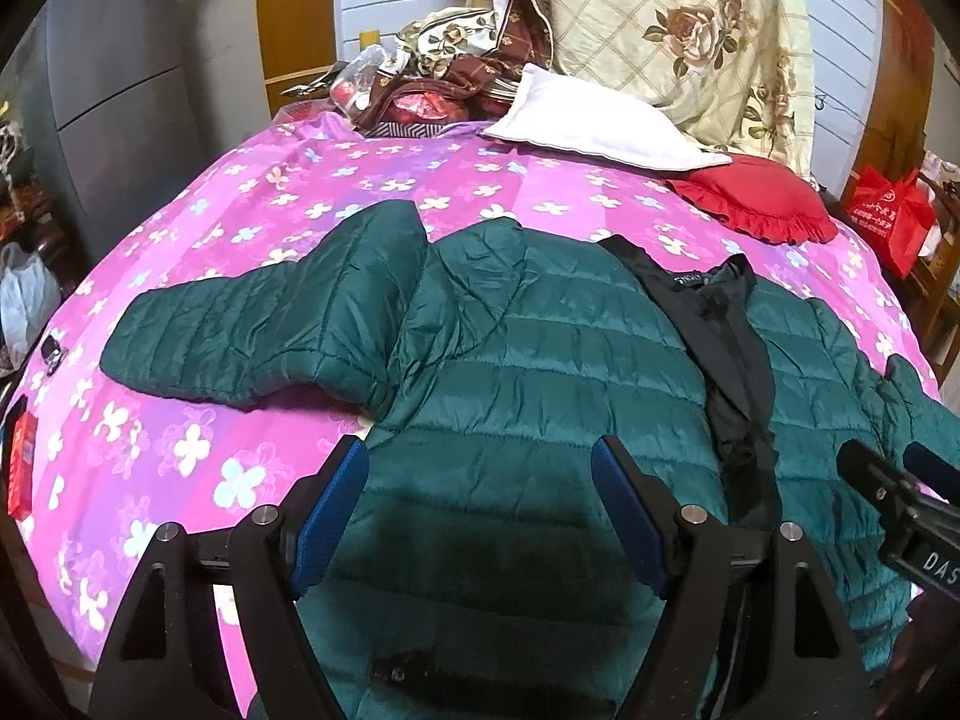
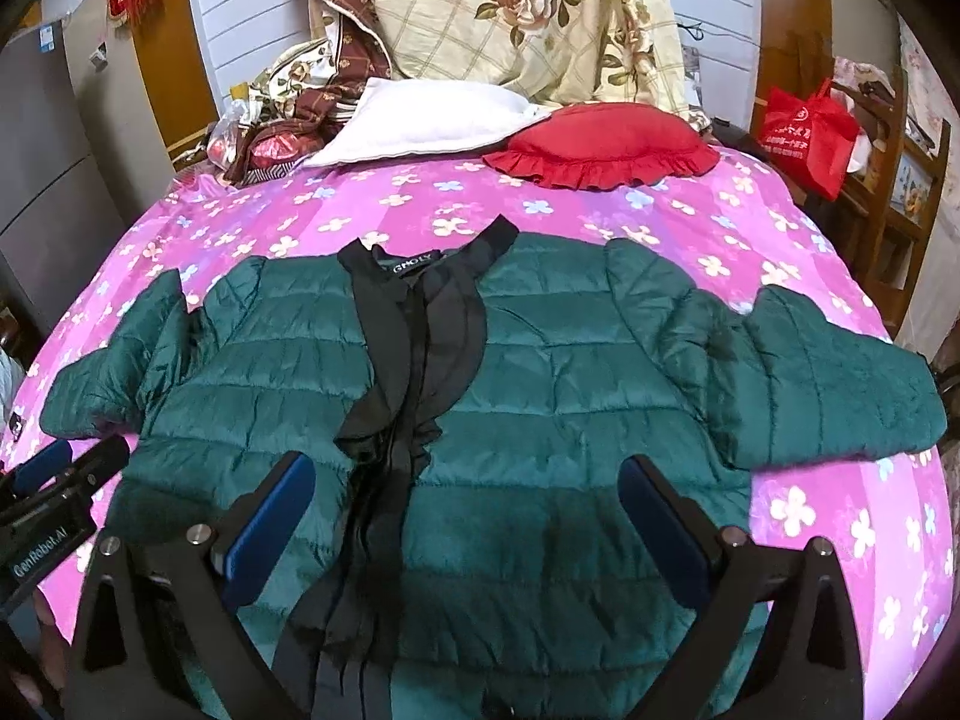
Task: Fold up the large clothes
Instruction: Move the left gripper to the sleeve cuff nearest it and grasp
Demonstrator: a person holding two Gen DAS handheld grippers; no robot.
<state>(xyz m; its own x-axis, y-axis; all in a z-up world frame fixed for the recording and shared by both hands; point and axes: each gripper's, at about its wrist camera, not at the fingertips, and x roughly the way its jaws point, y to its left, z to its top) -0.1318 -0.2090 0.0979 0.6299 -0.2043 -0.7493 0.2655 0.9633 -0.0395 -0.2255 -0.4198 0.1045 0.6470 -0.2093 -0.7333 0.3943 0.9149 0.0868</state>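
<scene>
A dark green quilted jacket [image 1: 540, 348] lies face up and spread flat on the bed [image 1: 252, 192] with its pink flowered sheet, directly ahead of and beneath both grippers. Its left sleeve [image 1: 240, 342] stretches out beyond the left gripper [image 1: 480, 480], whose blue pads stand wide apart, grasping nothing. A black ruffled placket [image 2: 408, 372] runs down the front from the collar. The right gripper [image 2: 468, 498] hangs released over the hem, with the right sleeve [image 2: 840, 390] reaching past it.
</scene>
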